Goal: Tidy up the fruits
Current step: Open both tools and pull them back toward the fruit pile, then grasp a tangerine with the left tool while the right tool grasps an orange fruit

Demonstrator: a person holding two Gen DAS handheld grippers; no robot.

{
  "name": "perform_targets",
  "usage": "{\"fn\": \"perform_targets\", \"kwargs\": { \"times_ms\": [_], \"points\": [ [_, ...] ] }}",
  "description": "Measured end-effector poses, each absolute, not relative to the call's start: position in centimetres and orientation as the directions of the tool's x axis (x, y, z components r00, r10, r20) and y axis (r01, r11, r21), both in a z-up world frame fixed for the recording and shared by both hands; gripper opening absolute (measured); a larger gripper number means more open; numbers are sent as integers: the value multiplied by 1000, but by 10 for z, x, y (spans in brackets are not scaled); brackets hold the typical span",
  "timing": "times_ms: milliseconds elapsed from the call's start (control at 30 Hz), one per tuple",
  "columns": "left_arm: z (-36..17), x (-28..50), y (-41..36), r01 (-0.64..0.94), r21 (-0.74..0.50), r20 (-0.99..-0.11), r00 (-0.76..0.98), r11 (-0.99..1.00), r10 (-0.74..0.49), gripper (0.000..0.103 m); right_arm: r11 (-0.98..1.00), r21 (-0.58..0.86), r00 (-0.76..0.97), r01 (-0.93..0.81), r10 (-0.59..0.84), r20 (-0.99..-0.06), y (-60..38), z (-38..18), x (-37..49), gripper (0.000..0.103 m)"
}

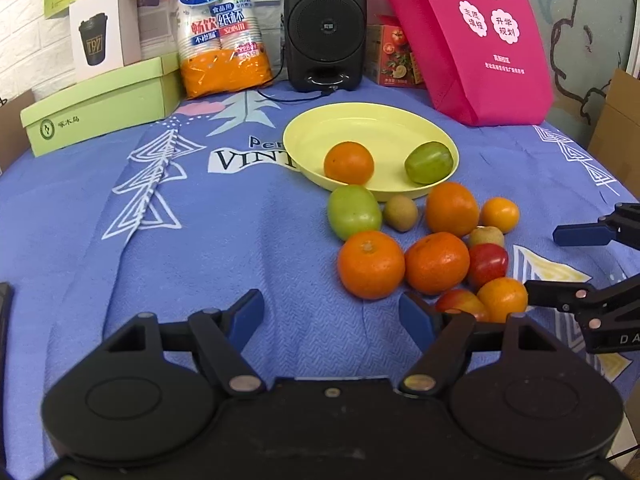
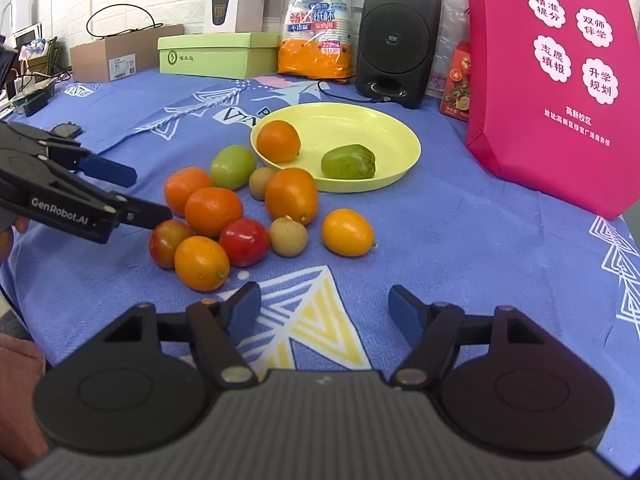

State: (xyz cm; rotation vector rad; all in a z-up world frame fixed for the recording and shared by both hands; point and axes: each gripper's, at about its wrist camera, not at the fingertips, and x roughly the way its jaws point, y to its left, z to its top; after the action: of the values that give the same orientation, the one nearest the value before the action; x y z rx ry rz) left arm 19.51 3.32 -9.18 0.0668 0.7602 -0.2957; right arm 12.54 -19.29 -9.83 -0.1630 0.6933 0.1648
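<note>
A yellow plate holds an orange and a green fruit. In front of it on the blue cloth lies a cluster of several fruits: oranges, a green fruit, kiwis and red fruits. My left gripper is open and empty, just short of the cluster; it also shows in the right wrist view. My right gripper is open and empty, near the cluster's right side; it also shows in the left wrist view.
Along the back stand a green box, a pack of paper cups, a black speaker with its cable, and a pink bag. A cardboard box sits at the far left.
</note>
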Motion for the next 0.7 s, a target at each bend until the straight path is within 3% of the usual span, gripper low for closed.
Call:
{"fn": "perform_targets", "kwargs": {
  "times_ms": [433,700],
  "points": [
    [-97,215,28,283,-45,-679,694,958,-237,75,978,-101,759,-181,74,-647,-205,-101,150,77],
    [-97,227,26,295,-62,-675,691,954,-258,72,968,-76,741,-240,132,-658,-204,-105,178,67]
  ]
}}
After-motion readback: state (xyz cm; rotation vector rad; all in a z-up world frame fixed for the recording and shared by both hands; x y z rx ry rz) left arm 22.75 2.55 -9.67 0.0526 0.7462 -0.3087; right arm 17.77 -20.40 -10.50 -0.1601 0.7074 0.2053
